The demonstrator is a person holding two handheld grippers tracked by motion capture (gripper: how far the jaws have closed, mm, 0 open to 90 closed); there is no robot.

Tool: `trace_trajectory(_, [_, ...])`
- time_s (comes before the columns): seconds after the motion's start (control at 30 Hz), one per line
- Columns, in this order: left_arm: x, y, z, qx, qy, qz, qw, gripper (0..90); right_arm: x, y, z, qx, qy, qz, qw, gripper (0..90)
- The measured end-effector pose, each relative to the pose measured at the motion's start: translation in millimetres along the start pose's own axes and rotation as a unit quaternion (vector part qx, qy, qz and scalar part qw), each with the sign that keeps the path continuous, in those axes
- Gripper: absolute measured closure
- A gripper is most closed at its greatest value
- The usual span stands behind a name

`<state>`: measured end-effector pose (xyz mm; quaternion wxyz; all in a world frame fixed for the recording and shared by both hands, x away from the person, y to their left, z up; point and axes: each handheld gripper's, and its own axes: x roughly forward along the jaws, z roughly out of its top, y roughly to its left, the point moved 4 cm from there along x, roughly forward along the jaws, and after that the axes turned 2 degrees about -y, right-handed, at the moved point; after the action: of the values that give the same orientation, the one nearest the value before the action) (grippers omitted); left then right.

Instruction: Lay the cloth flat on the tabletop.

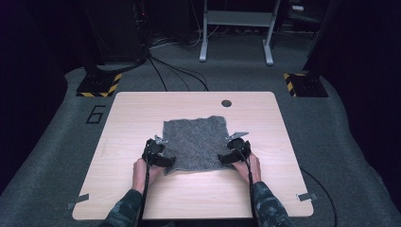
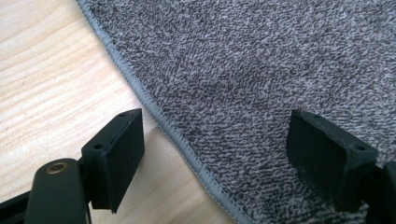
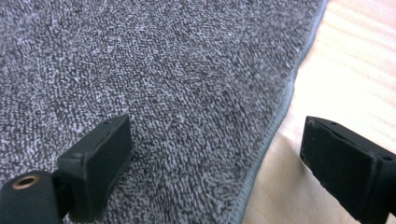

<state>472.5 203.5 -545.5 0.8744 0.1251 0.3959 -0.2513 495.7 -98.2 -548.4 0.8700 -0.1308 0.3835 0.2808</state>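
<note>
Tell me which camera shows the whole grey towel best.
The high view: the grey towel lies flat there with all four edges visible. Each gripper view gives only a close patch of pile and one stitched edge.

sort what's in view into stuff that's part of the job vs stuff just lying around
In the job:
grey towel
left tongs, open astride its hem
right tongs, open astride its hem
table

Lying about:
floor cables
metal frame
striped floor plates

Quick count: one grey towel [image 1: 196,142] lying on one wooden desk [image 1: 142,113]. Two grippers, the left gripper [image 2: 215,154] and the right gripper [image 3: 215,163], two black jaws each, so four jaws total. Two hands, one round hole [image 1: 226,103] in the desktop, and two hazard-striped bases on the floor.
</note>
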Motion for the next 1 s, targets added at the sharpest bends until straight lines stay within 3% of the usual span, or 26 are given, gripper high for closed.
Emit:
trace_trajectory(0.13, [1.7,1.8,1.9,0.004,0.007,-0.005,1.0000,16.4,-2.7,-0.8,-4.9,0.007,-0.003,-0.002,1.0000,8.5])
trace_trajectory(0.5, [3.6,0.6,1.5,0.007,-0.004,-0.012,0.9999,14.6,-12.8,4.4,-17.8,0.021,-0.015,-0.006,0.9996,8.2])
trace_trajectory(1.0, [-8.5,-9.8,-12.8,0.015,-0.005,-0.016,0.9997,14.2,-23.3,10.2,-29.8,0.007,-0.016,-0.003,0.9998,8.1])
